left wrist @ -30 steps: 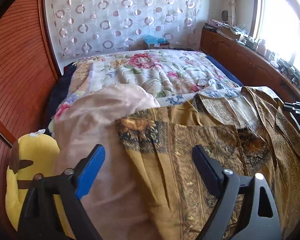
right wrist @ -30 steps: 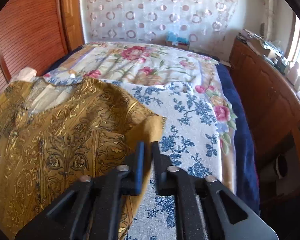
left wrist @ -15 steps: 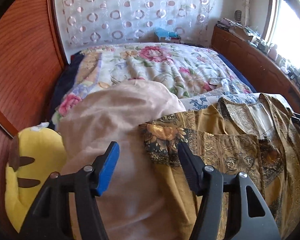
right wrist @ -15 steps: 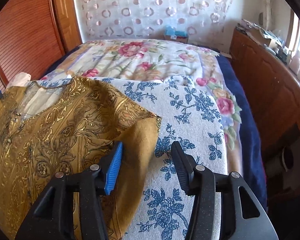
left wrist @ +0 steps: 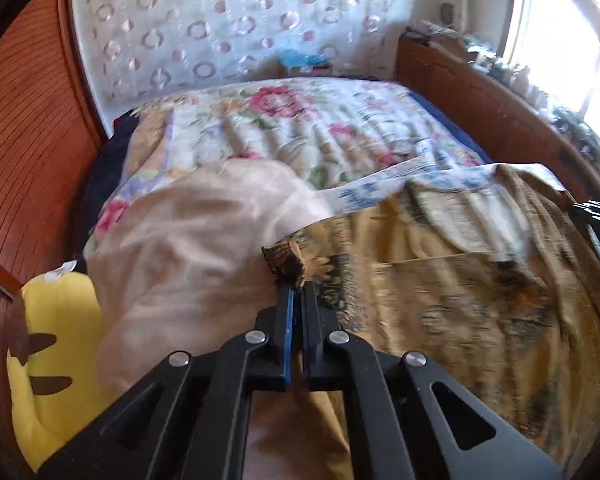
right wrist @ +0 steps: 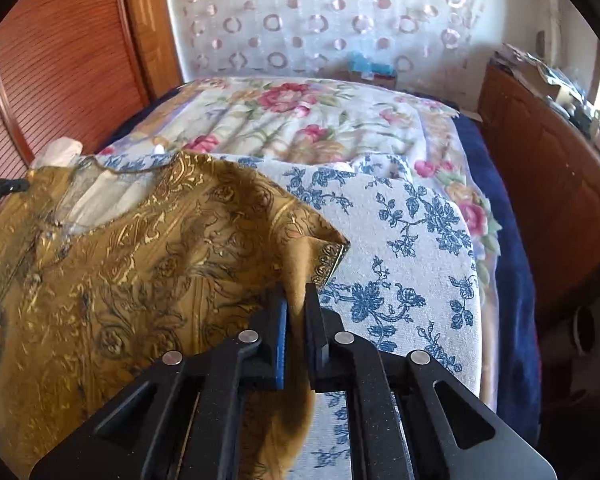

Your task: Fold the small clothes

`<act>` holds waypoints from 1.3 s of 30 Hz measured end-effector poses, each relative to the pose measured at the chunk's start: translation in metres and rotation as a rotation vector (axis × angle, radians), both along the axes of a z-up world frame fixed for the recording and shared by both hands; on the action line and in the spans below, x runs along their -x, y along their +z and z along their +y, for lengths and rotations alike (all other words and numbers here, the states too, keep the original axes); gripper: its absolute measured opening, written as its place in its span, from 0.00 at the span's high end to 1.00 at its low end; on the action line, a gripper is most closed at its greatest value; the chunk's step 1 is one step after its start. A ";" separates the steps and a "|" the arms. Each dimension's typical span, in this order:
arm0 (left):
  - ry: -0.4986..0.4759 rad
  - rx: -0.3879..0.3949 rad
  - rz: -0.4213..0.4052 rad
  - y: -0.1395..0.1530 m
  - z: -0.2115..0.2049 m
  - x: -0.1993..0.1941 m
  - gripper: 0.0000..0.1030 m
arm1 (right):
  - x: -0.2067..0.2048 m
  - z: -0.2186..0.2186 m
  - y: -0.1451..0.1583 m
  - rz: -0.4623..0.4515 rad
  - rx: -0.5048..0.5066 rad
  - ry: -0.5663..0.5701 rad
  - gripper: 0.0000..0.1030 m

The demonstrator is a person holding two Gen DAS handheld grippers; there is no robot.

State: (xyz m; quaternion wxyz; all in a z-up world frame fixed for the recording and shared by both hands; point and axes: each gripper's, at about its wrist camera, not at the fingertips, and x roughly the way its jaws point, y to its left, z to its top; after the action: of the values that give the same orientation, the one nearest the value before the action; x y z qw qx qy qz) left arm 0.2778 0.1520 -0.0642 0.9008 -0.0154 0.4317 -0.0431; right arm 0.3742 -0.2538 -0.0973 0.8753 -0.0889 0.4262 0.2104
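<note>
My left gripper point(left wrist: 296, 290) is closed tight on the sleeve tip of the gold patterned top point(left wrist: 460, 300); a small bunched fold of dark-bordered cloth pokes out just past my fingertips point(left wrist: 287, 300), and the jaws are pressed almost together with only the fabric between them. My right gripper point(right wrist: 297, 292) is likewise clamped on the other sleeve of the same top point(right wrist: 120, 280), the plain mustard underside of the cloth running down between my two fingers and the ornate hem curling up just ahead of them.

The top lies spread across the near part of the bed, its neckline toward the far side, between my two grippers. On my right it rests on a white towel with blue flowers point(right wrist: 412, 240); on my left its sleeve lies against a pale pink cloth mound point(left wrist: 188, 240). Farther back a floral bedspread with pink roses point(right wrist: 300, 120) covers the bed up to its far edge, with a dark blue sheet point(right wrist: 512, 240) showing along the right edge. A yellow plush toy point(left wrist: 56, 344) sits at the near left corner. Reddish wood panelling point(left wrist: 28, 140) stands along the left, a white curtain with ring patterns point(right wrist: 320, 20) hangs behind, and a cluttered wooden ledge point(left wrist: 500, 100) runs under the bright window on the right.
</note>
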 end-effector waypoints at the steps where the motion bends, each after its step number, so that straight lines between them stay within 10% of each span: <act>1: -0.002 -0.003 -0.022 0.007 -0.004 0.006 1.00 | 0.003 0.002 0.003 -0.011 -0.004 0.009 0.96; 11: -0.062 -0.013 -0.211 0.070 -0.032 0.083 1.00 | 0.052 0.019 0.061 -0.165 -0.061 0.025 0.97; 26: 0.042 0.052 -0.297 0.050 -0.021 0.266 1.00 | 0.206 0.000 0.073 -0.166 -0.267 0.020 0.98; 39: 0.096 0.078 -0.267 0.029 -0.015 0.324 1.00 | 0.291 -0.019 0.053 -0.109 -0.206 0.058 0.98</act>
State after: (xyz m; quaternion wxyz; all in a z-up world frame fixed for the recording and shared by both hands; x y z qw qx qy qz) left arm -0.0465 0.1369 -0.0356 0.9501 -0.0651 0.3046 -0.0186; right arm 0.0834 -0.2724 -0.0443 0.8952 -0.0219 0.3514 0.2731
